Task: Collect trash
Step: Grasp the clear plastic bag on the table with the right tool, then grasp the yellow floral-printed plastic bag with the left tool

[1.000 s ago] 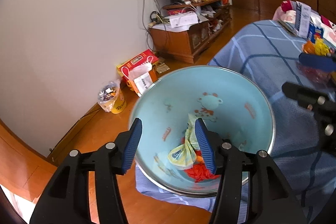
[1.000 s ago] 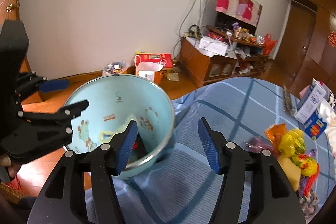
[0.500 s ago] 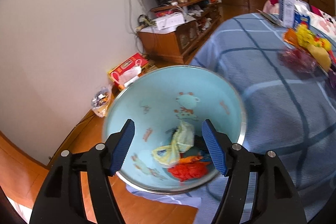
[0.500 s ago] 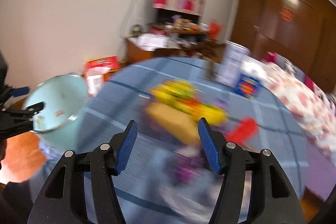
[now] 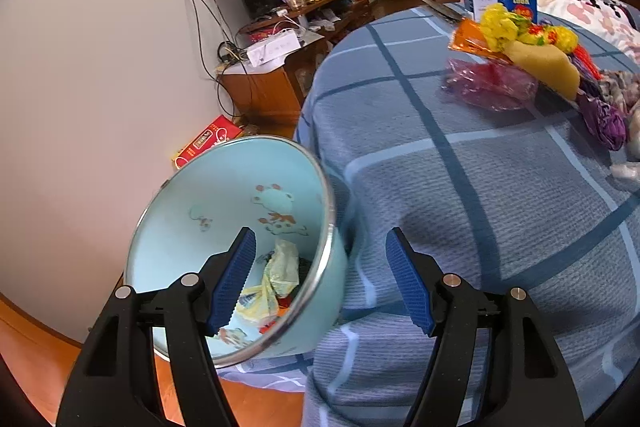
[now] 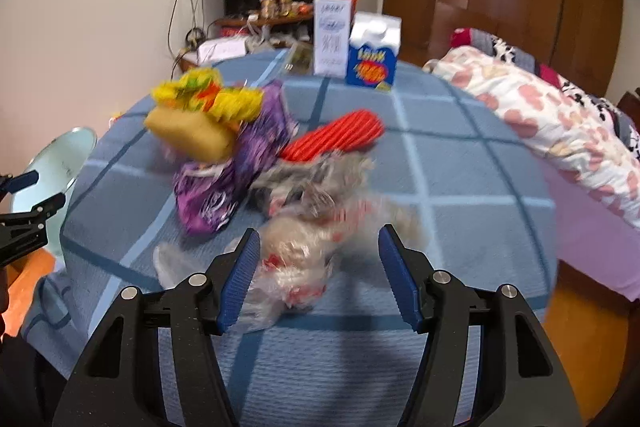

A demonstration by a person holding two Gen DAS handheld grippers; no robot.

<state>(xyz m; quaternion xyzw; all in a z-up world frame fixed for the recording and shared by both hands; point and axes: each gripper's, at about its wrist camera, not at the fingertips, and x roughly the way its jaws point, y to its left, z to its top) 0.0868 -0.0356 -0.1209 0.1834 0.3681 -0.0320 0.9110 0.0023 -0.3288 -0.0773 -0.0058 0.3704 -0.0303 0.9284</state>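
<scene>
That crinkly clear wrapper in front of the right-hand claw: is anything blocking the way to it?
Nothing visible does. The right gripper is open, and the clear wrapper lies just ahead of its fingers on the blue checked cloth. The purple bag and red wrapper lie behind it.

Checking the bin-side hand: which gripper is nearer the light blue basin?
Left. The left gripper hovers open at the light blue basin's rim; the right gripper is open over the clear wrapper on the bed.
</scene>
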